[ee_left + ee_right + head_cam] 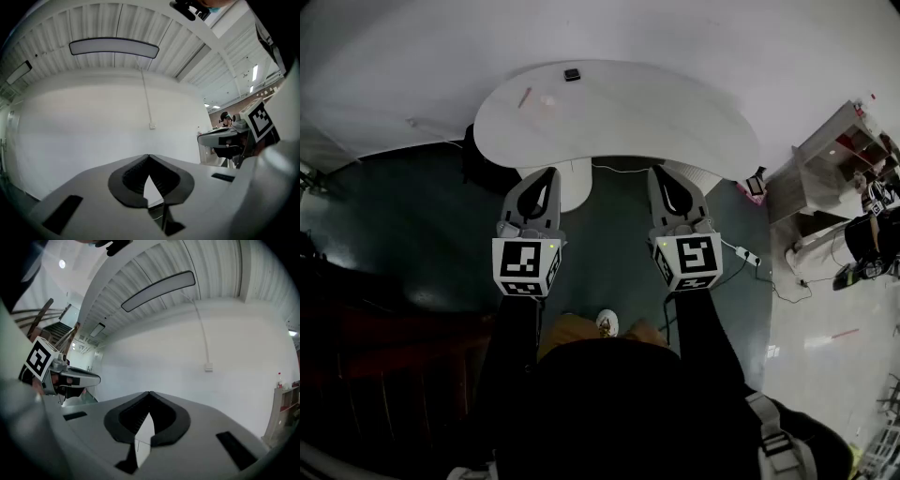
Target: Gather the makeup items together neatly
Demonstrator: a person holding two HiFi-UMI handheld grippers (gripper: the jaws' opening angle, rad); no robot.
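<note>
On the far side of a white curved table (pixel 675 122) lie a small black makeup case (pixel 572 74), a thin reddish stick (pixel 525 97) and a pale pink item (pixel 547 101). My left gripper (pixel 547 173) and right gripper (pixel 663 173) hang side by side over the dark floor, short of the table's near edge. Both are shut with nothing between the jaws. In the left gripper view the left gripper (pixel 149 157) points at a bare white wall, and so does the right gripper (pixel 149 393) in the right gripper view. No makeup shows in either gripper view.
The table's white pedestal (pixel 574 186) stands between the grippers. A power strip (pixel 748 255) with cables lies on the floor at right. White shelving (pixel 839 150) and a person (pixel 874 202) are at the far right. My shoe (pixel 607 323) shows below.
</note>
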